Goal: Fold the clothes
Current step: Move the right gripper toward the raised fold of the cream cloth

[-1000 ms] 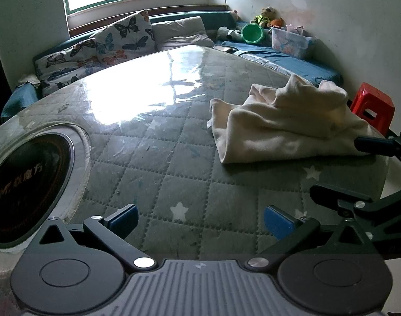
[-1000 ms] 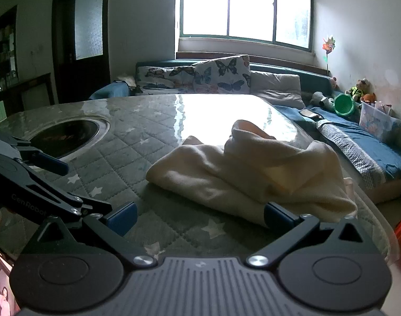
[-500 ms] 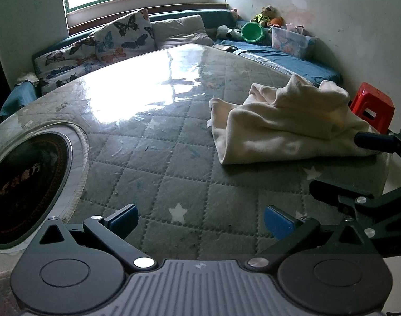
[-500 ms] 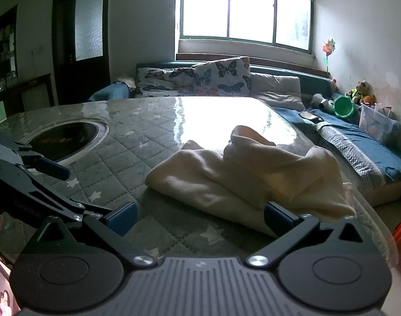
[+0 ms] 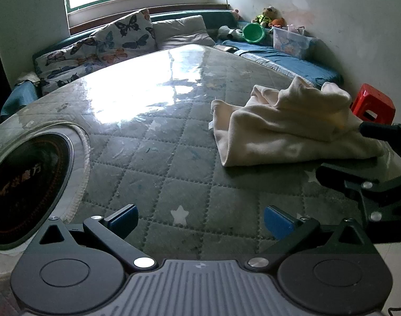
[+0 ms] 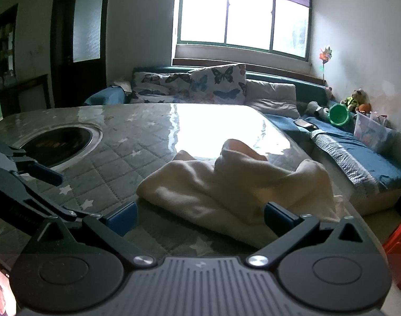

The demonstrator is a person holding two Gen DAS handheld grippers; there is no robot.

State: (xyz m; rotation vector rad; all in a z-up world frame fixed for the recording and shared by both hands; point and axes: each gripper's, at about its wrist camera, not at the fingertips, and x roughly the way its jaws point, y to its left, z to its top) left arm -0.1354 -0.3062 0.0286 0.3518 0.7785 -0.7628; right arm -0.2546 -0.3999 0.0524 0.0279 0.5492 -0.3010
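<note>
Both sets of jaws stand wide apart and hold nothing: your left gripper [image 5: 199, 218] hovers over bare quilting, and your right gripper [image 6: 199, 217] sits low at the near edge of the garment, its right pad just in front of the cloth, though whether it touches you cannot tell from either view.

Start with the biggest thing, the worktop [image 5: 153, 158]. It is a broad surface under a quilted, star-printed cover with a glossy clear sheet over it, and most of it lies free for spreading cloth. A round dark inset [image 5: 24, 184] sits at its left end, well apart from the work.

Next comes the cream garment [image 5: 287, 129], lying near the right-hand edge of the worktop, close to the red stool [image 5: 373, 104] beyond it. It is a rumpled heap, doubled over itself with a peak bunched up in the middle and a loose flap trailing toward the centre of the worktop. No edge is squared and no clean crease shows.

So judge the folding as barely begun. You have yet to take hold, pull the piece out flat toward the open middle, find its hems or sleeves, and then make each fold.
</note>
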